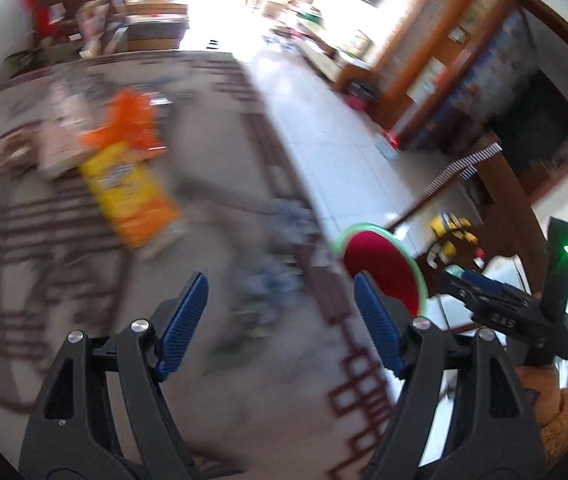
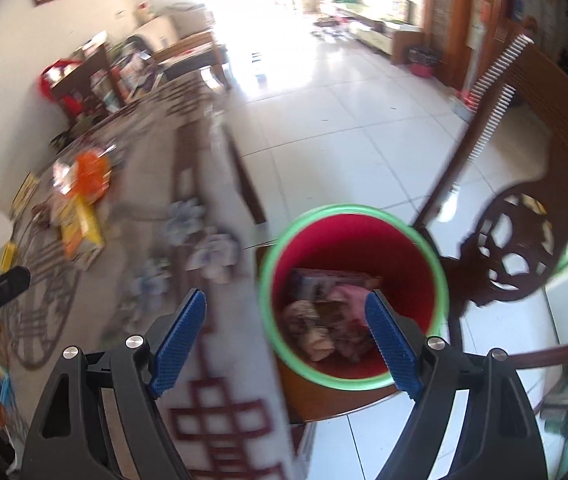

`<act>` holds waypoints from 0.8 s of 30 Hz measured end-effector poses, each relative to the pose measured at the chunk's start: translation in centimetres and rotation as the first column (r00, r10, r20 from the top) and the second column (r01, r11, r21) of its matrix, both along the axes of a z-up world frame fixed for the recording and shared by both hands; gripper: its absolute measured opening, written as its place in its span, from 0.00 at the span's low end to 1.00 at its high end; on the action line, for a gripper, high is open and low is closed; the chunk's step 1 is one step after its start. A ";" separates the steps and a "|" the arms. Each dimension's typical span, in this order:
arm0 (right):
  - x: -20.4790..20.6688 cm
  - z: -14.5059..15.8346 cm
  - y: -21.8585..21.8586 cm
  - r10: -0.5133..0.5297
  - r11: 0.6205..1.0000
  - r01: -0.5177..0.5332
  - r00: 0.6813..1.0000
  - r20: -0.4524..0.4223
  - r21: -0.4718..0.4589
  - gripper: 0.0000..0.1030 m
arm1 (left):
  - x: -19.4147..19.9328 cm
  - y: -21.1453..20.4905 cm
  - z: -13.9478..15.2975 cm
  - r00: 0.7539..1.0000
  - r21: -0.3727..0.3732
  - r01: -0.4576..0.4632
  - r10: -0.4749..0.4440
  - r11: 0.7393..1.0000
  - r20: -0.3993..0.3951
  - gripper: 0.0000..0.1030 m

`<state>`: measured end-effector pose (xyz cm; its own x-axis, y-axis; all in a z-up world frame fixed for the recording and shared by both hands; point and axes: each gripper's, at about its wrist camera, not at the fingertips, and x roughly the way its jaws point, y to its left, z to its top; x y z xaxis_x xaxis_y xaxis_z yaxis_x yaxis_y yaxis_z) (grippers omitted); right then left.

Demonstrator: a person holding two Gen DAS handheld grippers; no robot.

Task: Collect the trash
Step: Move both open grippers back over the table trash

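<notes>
**Both grippers empty above the table edge, bin beside them**

The left gripper (image 1: 280, 328) tilts down over the patterned tablecloth (image 1: 212, 160), its blue pads (image 1: 186, 320) spread wide with nothing between them. Much of the left wrist view is smeared by motion blur. At about ten o'clock from this gripper lies a yellow and orange snack bag (image 1: 132, 184), with other wrappers just beyond it that are too blurred to name. A few crumpled white and blue scraps (image 1: 280, 248) lie on the cloth just ahead of the pads.

The right gripper (image 2: 286, 340) also points steeply down, its jaws wide apart and holding nothing. It hangs over the table's edge: its left pad is above the cloth and its right pad (image 2: 392, 344) is in front of the bin (image 2: 348, 212). The bin, red inside with a green rim, stands on a wooden seat (image 2: 336, 400) at about one o'clock from this gripper, just beside the table. Trash (image 2: 324, 312) already lies in its bottom, among it a flat printed box and crumpled wrappers.

In the left wrist view the same bin shows at about two o'clock, and the right gripper appears at three o'clock, held by a hand in a brown sleeve (image 1: 564, 412). A carved wooden chair (image 2: 524, 184) stands at two o'clock in the right wrist view, on the white tiled floor (image 2: 344, 112).
</notes>
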<state>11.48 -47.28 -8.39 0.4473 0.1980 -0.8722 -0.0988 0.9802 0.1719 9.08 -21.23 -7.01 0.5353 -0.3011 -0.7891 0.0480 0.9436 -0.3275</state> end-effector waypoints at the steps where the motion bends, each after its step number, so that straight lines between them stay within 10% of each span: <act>1: 0.1 -0.1 1.4 0.025 1.000 -0.025 1.000 -0.004 0.000 0.77 | -0.4 1.6 -0.2 0.999 -0.002 -0.037 0.037 0.999 -0.008 0.71; 24: 3.3 -3.2 26.1 0.355 0.933 -0.359 0.930 -0.090 -0.028 0.77 | -3.4 22.8 -4.1 0.939 -0.012 -0.325 0.321 0.946 -0.125 0.71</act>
<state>14.76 -21.20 -11.64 0.2806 0.2929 -0.9140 -0.4309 0.8894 0.1527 5.72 1.56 -11.15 0.5106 -0.1538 -0.8460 -0.2991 0.8906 -0.3424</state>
